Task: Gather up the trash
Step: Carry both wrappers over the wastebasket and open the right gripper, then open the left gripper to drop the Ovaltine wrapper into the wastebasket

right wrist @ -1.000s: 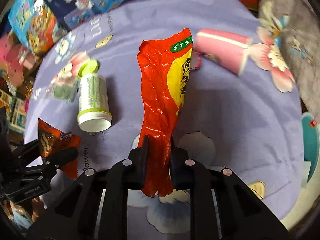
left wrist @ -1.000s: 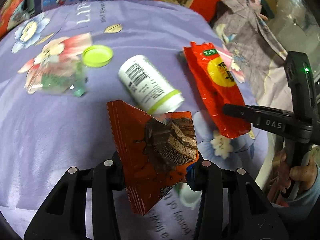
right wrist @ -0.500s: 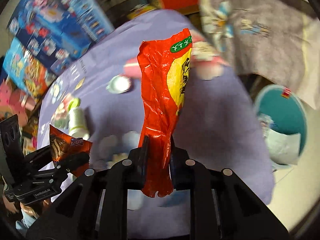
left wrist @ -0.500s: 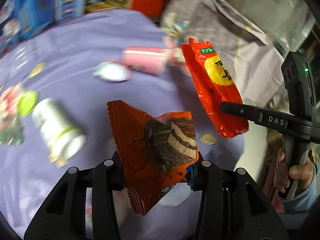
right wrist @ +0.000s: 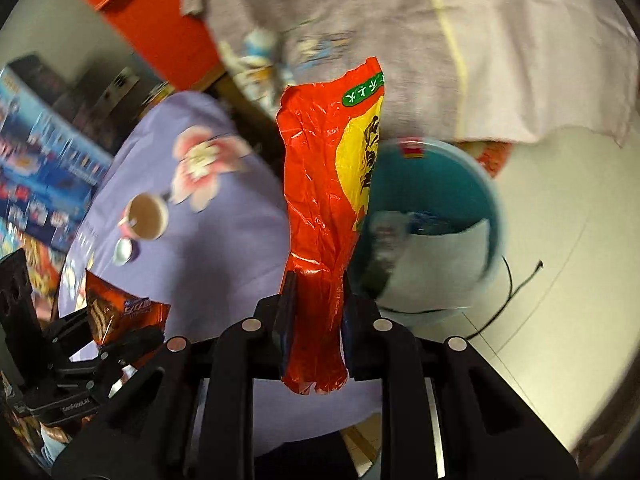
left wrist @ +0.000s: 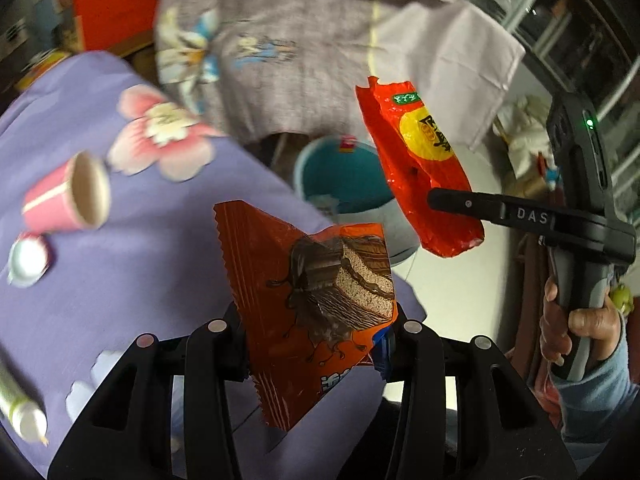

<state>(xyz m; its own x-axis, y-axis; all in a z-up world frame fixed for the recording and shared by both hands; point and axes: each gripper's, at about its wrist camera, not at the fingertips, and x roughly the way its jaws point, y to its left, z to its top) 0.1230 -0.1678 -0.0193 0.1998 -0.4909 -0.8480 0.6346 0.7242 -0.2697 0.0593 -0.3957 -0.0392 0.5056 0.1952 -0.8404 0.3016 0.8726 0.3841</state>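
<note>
right tongs nipping red snack bag, long axis upright, nearer the teal bin just beyond; left tongs clamping cake wrapper, farther back.

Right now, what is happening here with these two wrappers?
A person is clearing trash with a gripper in each hand. The left gripper holds an orange cake wrapper; the right gripper holds a red snack bag. Both hang near the teal bin beside the purple-clothed table. A pink cup lies there.
</note>
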